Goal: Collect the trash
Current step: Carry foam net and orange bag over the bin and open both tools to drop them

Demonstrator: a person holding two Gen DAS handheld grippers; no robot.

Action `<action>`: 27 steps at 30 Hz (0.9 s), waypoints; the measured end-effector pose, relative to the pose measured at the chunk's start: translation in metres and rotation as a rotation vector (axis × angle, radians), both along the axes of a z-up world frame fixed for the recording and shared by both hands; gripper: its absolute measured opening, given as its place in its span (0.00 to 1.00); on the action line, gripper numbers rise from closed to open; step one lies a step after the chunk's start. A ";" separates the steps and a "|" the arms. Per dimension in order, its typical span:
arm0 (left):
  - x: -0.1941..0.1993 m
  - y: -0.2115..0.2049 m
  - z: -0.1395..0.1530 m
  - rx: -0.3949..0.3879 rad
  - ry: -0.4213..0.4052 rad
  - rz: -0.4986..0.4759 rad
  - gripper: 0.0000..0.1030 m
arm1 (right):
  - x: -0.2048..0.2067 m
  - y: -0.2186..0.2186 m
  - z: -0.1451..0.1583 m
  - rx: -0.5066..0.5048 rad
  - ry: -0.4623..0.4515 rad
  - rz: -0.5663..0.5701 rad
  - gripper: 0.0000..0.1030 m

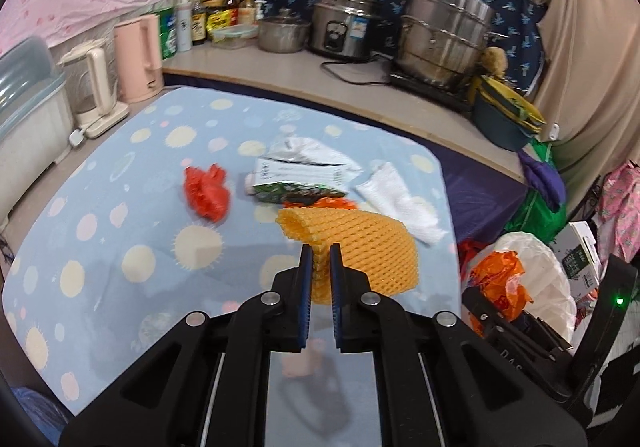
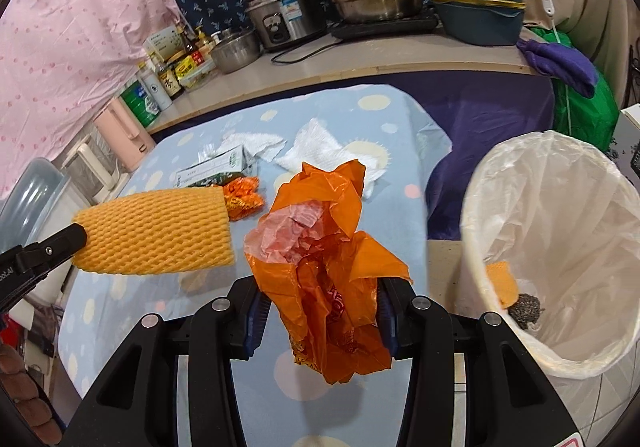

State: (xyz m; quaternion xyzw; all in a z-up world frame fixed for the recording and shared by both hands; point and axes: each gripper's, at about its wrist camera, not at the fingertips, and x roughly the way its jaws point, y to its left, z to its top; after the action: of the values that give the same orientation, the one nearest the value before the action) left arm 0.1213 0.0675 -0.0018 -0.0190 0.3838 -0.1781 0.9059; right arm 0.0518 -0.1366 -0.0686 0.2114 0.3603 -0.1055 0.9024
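A pale blue spotted cloth (image 1: pixel 120 207) covers the table, carrying a red crumpled bag (image 1: pixel 207 191), a carton (image 1: pixel 296 177), white paper towels (image 1: pixel 394 195) and orange wrappers (image 2: pixel 244 199).

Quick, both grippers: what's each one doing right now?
Left gripper: shut on the yellow foam net.
Right gripper: shut on the orange plastic bag.

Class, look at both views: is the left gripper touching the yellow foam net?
Touching. In the left wrist view the left gripper pinches the edge of the yellow foam net between both fingers, holding it above the table.
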 end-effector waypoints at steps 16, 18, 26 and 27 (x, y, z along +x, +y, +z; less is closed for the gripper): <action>-0.046 -0.151 0.017 0.000 -0.064 -0.283 0.08 | -0.074 -0.107 0.009 -0.009 -0.019 -0.259 0.42; -0.050 -0.165 0.014 0.003 -0.060 -0.307 0.08 | -0.082 -0.119 0.006 -0.010 -0.013 -0.284 0.42; -0.062 -0.207 -0.006 0.043 -0.041 -0.372 0.08 | -0.100 -0.143 -0.005 -0.001 0.014 -0.338 0.42; -0.062 -0.212 -0.008 0.049 -0.037 -0.377 0.08 | -0.102 -0.146 -0.007 0.000 0.016 -0.343 0.42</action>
State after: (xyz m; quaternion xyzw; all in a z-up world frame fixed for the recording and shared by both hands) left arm 0.0589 -0.1443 -0.0100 0.0785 0.3681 -0.3357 0.8635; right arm -0.0503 -0.2822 -0.0758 0.2691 0.3262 -0.2596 0.8682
